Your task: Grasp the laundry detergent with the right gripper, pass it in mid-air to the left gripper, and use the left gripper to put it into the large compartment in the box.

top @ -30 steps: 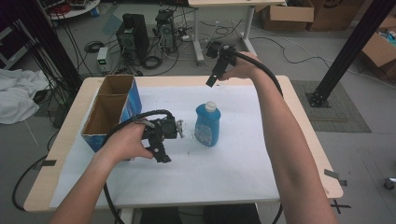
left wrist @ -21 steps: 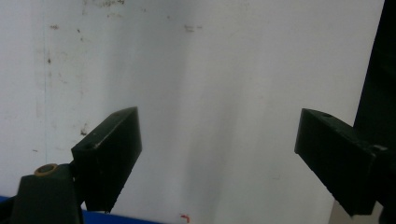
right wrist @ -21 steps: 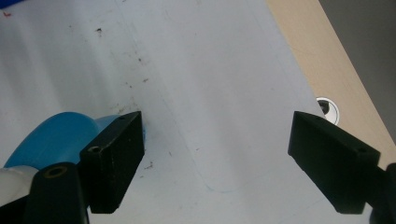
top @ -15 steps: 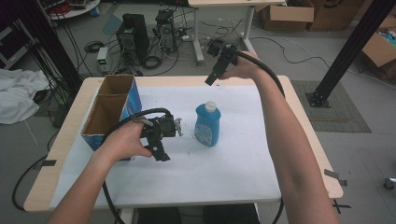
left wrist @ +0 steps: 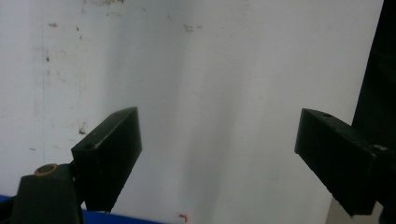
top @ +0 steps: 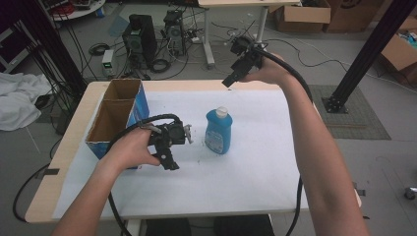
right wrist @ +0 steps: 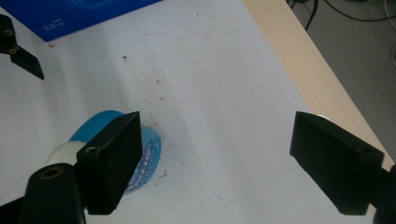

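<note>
The blue plastic bottle with a white cap (top: 219,132) stands upright mid-table, free of both grippers. The right gripper (top: 235,74), jaws just opened wide and empty, hovers at its twelve o'clock. The left gripper (top: 172,147), jaws spread, sits at its nine o'clock.

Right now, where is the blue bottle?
In the high view the blue bottle stands upright mid-table on the white sheet, just right of the left gripper and the cardboard box.
</note>
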Demonstrator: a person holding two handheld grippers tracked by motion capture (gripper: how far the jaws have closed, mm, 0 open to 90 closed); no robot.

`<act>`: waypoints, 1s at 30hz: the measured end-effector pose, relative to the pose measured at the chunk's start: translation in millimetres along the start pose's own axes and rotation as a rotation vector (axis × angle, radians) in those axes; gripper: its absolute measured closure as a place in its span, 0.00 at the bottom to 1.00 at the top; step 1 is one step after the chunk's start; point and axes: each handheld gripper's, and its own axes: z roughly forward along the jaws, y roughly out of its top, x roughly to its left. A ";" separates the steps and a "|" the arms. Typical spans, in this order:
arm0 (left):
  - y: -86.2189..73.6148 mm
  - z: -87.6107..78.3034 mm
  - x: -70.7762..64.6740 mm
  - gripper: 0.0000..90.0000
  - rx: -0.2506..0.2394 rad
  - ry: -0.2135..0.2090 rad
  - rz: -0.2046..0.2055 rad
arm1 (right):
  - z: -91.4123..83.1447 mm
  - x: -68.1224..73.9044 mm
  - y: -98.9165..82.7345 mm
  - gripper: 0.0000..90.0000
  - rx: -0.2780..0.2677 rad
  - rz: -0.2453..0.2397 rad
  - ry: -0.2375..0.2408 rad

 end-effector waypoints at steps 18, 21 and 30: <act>-2.4 -0.8 2.8 0.17 -0.003 0.003 -0.008 | -30.9 29.0 -49.1 0.18 -0.145 -0.039 0.006; -3.2 -1.1 2.6 0.17 -0.004 0.000 -0.011 | -33.4 34.3 -57.0 0.18 -0.165 -0.042 0.006; -4.3 -2.9 1.6 0.17 -0.007 0.003 -0.008 | -31.1 47.4 -79.2 0.17 -0.197 -0.053 0.016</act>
